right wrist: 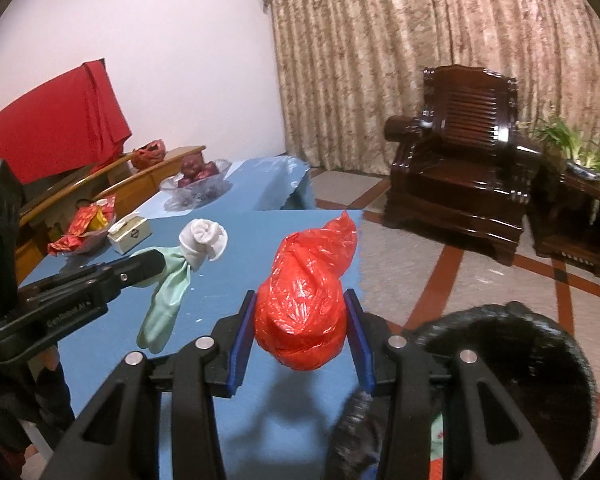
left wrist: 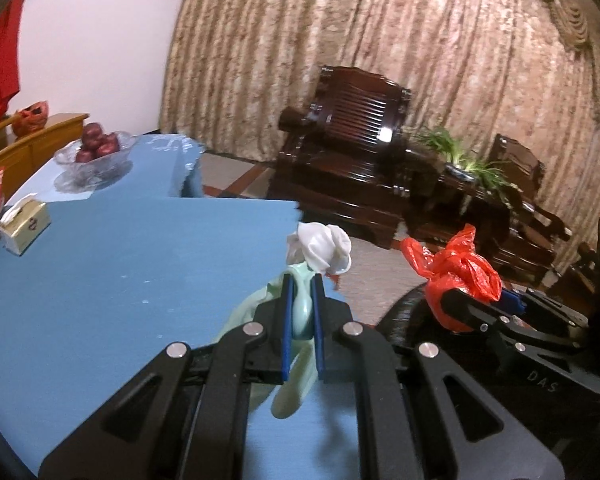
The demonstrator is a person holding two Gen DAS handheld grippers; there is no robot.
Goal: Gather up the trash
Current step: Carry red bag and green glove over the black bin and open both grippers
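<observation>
The left gripper (left wrist: 302, 292) jaws pinch a pale green glove (left wrist: 300, 308) above the blue table (left wrist: 100, 280).

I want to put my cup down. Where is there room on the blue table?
Bare blue table lies between the tissue box and the held glove. The far left is crowded: snack dish, tissue box, then the fruit bowl behind.

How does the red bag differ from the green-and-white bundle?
The red bag is one crinkly, shiny, plump lump; the green-and-white bundle is a white wad on a long, limp, pale green tail. The bag fills the wide gap of the right gripper; the bundle's thin neck sits between the nearly closed fingers of the left gripper. Both are held above the blue table.
</observation>
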